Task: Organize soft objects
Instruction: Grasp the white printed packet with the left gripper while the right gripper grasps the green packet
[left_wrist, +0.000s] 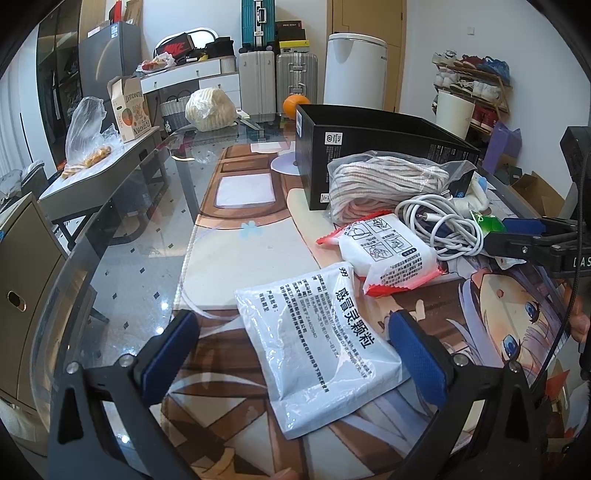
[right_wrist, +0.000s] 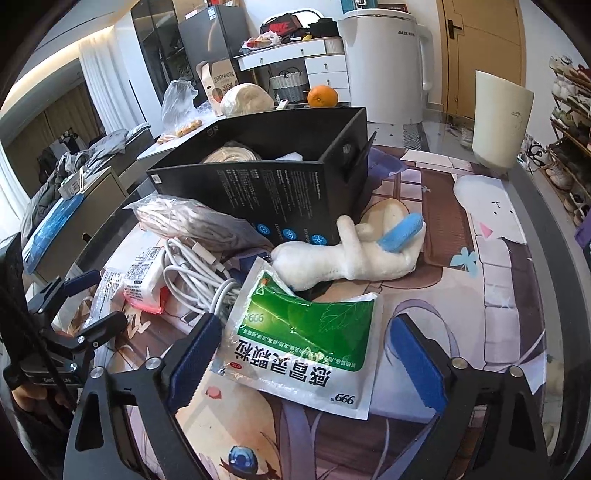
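Glass table top (left_wrist: 122, 236), covered in part by a printed cartoon mat (left_wrist: 236, 243), carries the lot. Item one: white medicine sachet (left_wrist: 317, 343) with black print, flat on the mat, lying between the wide-spread blue pads of the left gripper (left_wrist: 295, 354); the right pad overlaps its edge, but whether it touches cannot be told, and nothing is gripped. Item two: green-and-white medicine sachet (right_wrist: 303, 332), lying between the spread fingers of the right gripper (right_wrist: 314, 354); the left pad meets its edge, the right pad stands clear, so it is not clamped. Item three: white plush toy (right_wrist: 347, 254) with a blue part, at 12 o'clock of the green sachet and touching its upper corner. Item four: coiled white cable (right_wrist: 195, 273), at 10 o'clock of that sachet. Item five: red-and-white wipes pack (left_wrist: 388, 254), at 1 o'clock of the white sachet. Item six: bagged rope bundle (left_wrist: 384, 181), leaning against the black box (left_wrist: 369, 147), which stands open-topped at 12 o'clock behind the pile and already holds some pale bundles. Orange (right_wrist: 322, 96) beyond the box.
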